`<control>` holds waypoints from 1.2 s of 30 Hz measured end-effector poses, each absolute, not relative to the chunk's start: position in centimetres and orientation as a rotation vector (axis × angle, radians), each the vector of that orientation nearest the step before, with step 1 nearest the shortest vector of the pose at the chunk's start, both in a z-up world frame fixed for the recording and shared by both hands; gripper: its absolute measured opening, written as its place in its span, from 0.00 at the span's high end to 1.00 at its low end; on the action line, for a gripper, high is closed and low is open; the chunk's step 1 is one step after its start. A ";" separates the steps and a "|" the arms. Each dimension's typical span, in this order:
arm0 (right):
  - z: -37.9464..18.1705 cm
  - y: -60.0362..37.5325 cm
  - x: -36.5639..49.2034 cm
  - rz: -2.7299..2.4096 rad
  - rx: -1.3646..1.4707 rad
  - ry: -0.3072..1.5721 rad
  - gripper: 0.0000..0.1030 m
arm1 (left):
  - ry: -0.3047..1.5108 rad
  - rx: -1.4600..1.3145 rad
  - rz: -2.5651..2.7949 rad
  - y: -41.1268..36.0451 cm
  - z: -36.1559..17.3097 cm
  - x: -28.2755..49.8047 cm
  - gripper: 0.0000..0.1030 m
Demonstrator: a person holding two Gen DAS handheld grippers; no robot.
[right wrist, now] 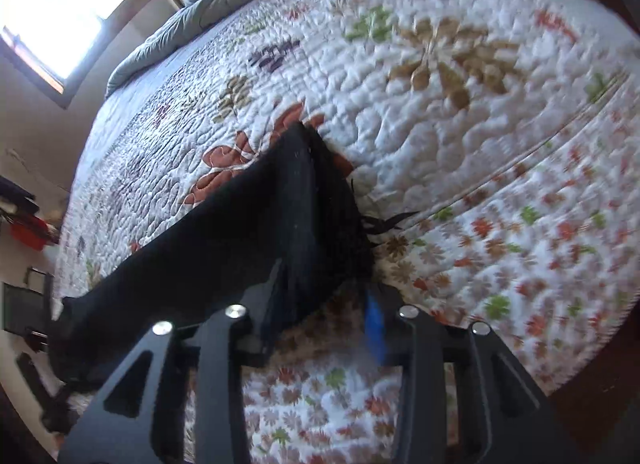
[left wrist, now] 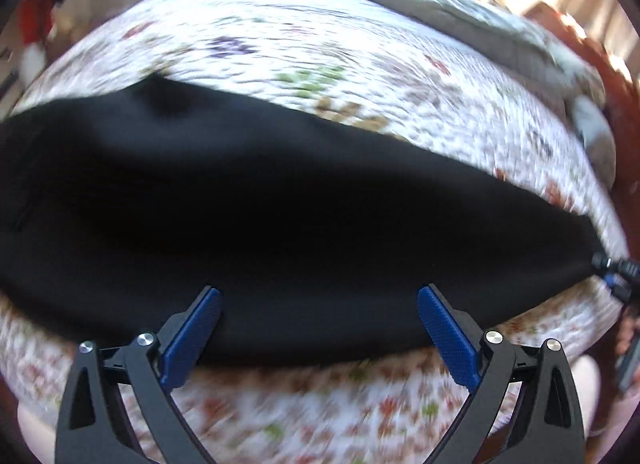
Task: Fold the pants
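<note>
Your left tongs point(left wrist: 320, 328) gape wide over black fabric pants point(left wrist: 280, 216) on floral quilted bedspread point(left wrist: 320, 44); right tongs point(right wrist: 320, 304) clamp pants' end.

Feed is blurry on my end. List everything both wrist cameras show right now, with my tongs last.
Black fabric pants: one, black, laid long across the quilt.
White quilted bedspread with floral print: one, white with orange, green and brown flowers, covering the bed under the pants.
Grey rumpled blanket: one, grey, bunched at the far end of the bed.
Bright window: one, beyond the blanket.
Left tongs: black with blue pads, open, over the pants' near edge.
Right tongs: black with blue pads, fingers either side of the pants' end; grip state unclear.
</note>
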State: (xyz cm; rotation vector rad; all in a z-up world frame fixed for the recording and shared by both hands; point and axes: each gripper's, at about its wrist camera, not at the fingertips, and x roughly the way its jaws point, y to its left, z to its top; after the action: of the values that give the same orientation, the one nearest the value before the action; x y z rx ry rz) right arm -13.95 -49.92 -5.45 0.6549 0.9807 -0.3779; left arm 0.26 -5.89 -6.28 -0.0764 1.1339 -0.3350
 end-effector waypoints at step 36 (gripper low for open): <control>-2.6 -26.0 -10.3 0.036 0.412 1.064 0.36 | 1.260 -0.753 -0.145 15.2 -9.6 3.8 0.90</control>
State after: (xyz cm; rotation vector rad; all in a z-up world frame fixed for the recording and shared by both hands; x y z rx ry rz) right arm -10.30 -25.97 -2.59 0.4123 1.0645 0.0357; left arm 3.77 15.19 -9.57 -0.7534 1.2598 -0.1450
